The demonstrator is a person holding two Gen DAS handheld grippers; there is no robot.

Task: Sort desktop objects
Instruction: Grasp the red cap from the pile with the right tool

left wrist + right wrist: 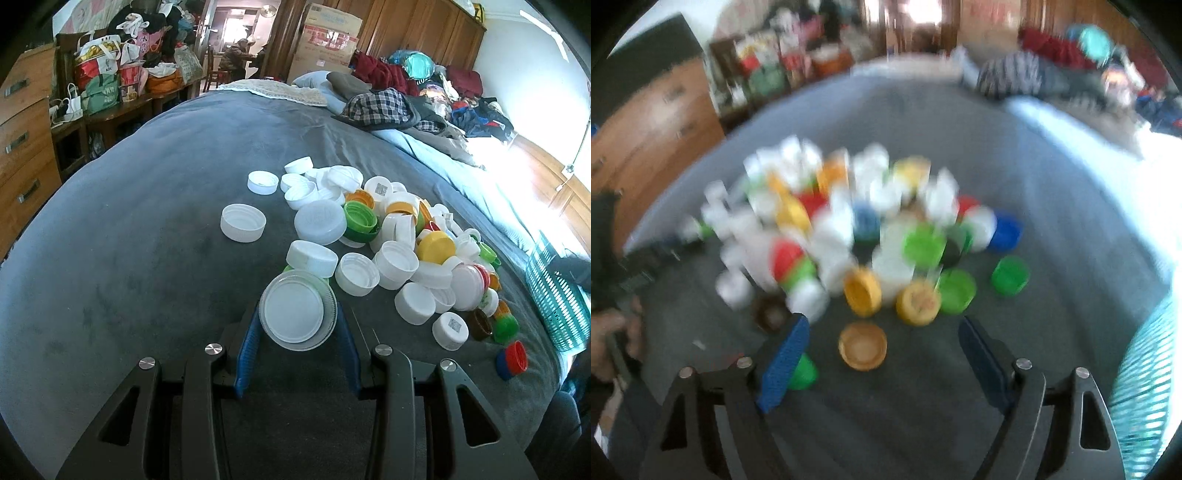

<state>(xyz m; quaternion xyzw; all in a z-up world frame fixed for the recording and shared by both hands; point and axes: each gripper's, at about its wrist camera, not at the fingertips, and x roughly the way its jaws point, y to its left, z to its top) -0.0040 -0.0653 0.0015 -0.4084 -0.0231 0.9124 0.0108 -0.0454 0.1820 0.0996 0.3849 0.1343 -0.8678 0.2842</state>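
- On the grey blanket-covered bed (pixel 129 258): a loose pile of plastic bottle caps (pixel 388 240), mostly white with yellow, green, red and blue mixed in, is spread right of centre. No bench here; the surface is soft.
- Left tongs (pixel 298 328) are clamped on a stack of wide, flat translucent-white lids (pixel 295 310), blue pads on the rim either side. The lids are thin and the grip is on the edge only, so a small twist could pop the stack out or fan it apart. It looks like more than one lid nested together; the lower ones may slip free.
- The stack hangs just beside a white cap (pixel 312 258) at the pile's near edge. Lowering it there could knock neighbours around.
- Right tongs (pixel 882 328) stand wide apart, nothing between the pads. That view is heavily motion-blurred, so aim is uncertain.
- An orange cap lying open side up (pixel 863 345) sits between the right fingers' line; a green cap (pixel 803 371) is against the left finger (pixel 786 354). Closing now risks catching both, or flicking the green one away.
- Soft bedding: caps tilt and roll, and may slide toward the teal mesh basket (pixel 1145 387) at the right edge or off the bed.
- Colours are mixed tightly, so a wrong-colour pick is likely.
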